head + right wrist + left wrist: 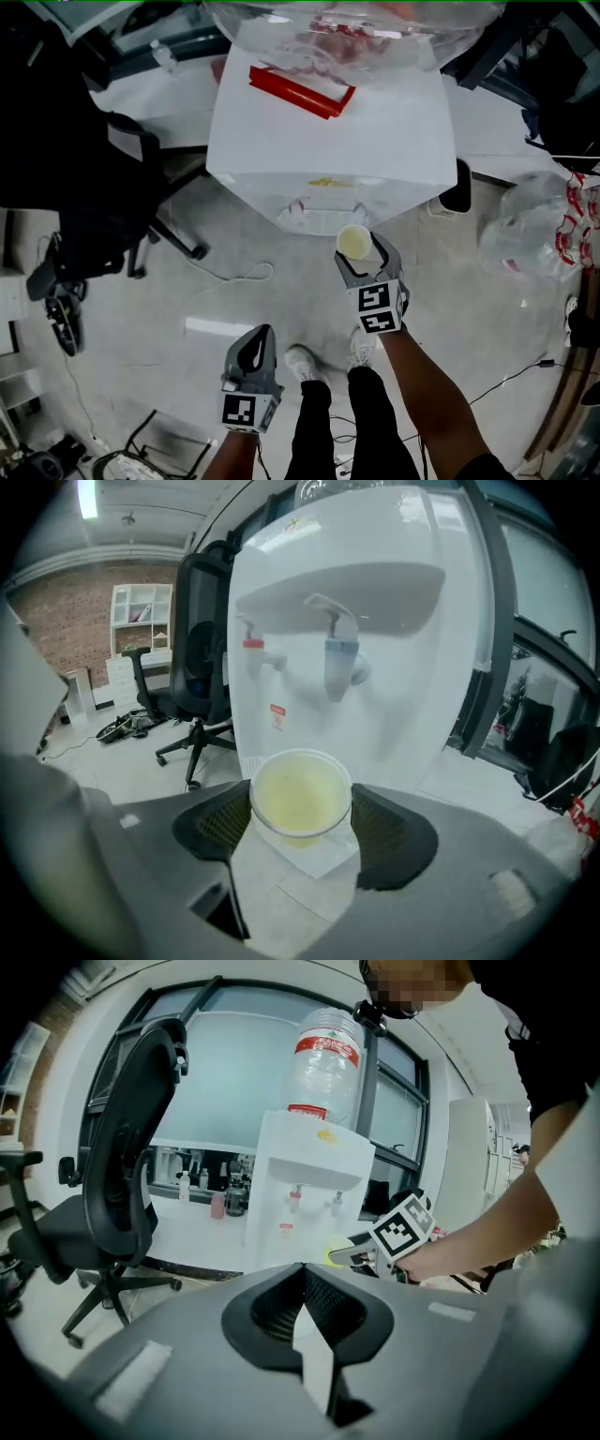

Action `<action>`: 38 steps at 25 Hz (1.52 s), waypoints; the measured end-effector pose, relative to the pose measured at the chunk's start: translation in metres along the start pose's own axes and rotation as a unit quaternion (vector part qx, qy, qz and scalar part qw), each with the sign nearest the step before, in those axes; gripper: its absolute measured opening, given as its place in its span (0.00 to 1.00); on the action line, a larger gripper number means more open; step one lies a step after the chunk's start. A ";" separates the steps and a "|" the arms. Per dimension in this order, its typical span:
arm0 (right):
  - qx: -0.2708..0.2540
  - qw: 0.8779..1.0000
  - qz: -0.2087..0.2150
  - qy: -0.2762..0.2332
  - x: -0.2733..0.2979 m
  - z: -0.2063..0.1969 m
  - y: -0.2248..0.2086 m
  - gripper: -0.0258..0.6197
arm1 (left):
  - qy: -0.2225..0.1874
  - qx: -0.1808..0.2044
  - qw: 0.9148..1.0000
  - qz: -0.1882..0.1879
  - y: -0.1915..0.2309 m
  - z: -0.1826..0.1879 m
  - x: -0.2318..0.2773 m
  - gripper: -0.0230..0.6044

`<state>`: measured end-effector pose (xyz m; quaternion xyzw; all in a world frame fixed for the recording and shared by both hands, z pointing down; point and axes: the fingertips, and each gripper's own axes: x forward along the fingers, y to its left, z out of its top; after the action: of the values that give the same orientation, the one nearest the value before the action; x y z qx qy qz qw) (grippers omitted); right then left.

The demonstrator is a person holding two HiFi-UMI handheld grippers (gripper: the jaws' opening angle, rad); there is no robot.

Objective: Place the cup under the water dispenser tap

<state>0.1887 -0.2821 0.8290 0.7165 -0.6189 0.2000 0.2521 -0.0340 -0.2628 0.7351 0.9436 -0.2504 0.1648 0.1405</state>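
Note:
A pale yellow-tinted plastic cup (354, 241) (300, 794) sits upright between the jaws of my right gripper (361, 251) (300, 810), which is shut on it. The cup hangs just in front of the white water dispenser (328, 141) (394, 667), below and between its red tap (255, 653) and blue tap (339, 663), near the drip tray (323, 223). My left gripper (253, 345) (302, 1283) is lower left, well back from the dispenser (305, 1185), its pads together and empty. Its view shows the right gripper (361, 1251) with the cup (335, 1256).
A black office chair (122, 178) (131, 1147) stands left of the dispenser. A spare water bottle (534, 230) lies on the floor at right. A large bottle (323, 1063) tops the dispenser. The person's shoes (302, 361) are between the grippers; cables trail on the floor.

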 end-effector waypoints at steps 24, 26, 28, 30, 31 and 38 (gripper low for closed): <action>0.057 0.997 -0.048 -0.012 0.066 -0.013 -0.017 0.71 | 0.007 -0.003 1.000 -0.017 0.003 -0.006 0.062 0.06; 0.054 0.997 -0.045 -0.021 0.060 -0.009 -0.015 0.73 | 0.022 -0.002 1.000 -0.014 0.003 -0.007 0.060 0.06; 0.053 0.998 -0.035 -0.016 0.050 -0.010 -0.011 0.74 | 0.021 0.001 1.000 -0.014 0.002 -0.003 0.057 0.06; 0.053 0.998 -0.023 -0.011 0.036 -0.010 -0.007 0.74 | 0.007 0.007 1.000 -0.016 0.000 0.003 0.053 0.06; 0.051 0.998 -0.016 -0.012 0.026 -0.006 -0.004 0.74 | -0.003 0.011 1.000 -0.016 0.000 0.006 0.050 0.06; 0.060 0.996 0.013 -0.064 -0.087 0.054 0.012 0.54 | 0.012 -0.035 0.999 -0.025 -0.023 0.048 0.021 0.06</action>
<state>0.1617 -0.2479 0.7360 0.7333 -0.6302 0.1937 0.1662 0.0070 -0.2689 0.6957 0.9420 -0.2309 0.1636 0.1802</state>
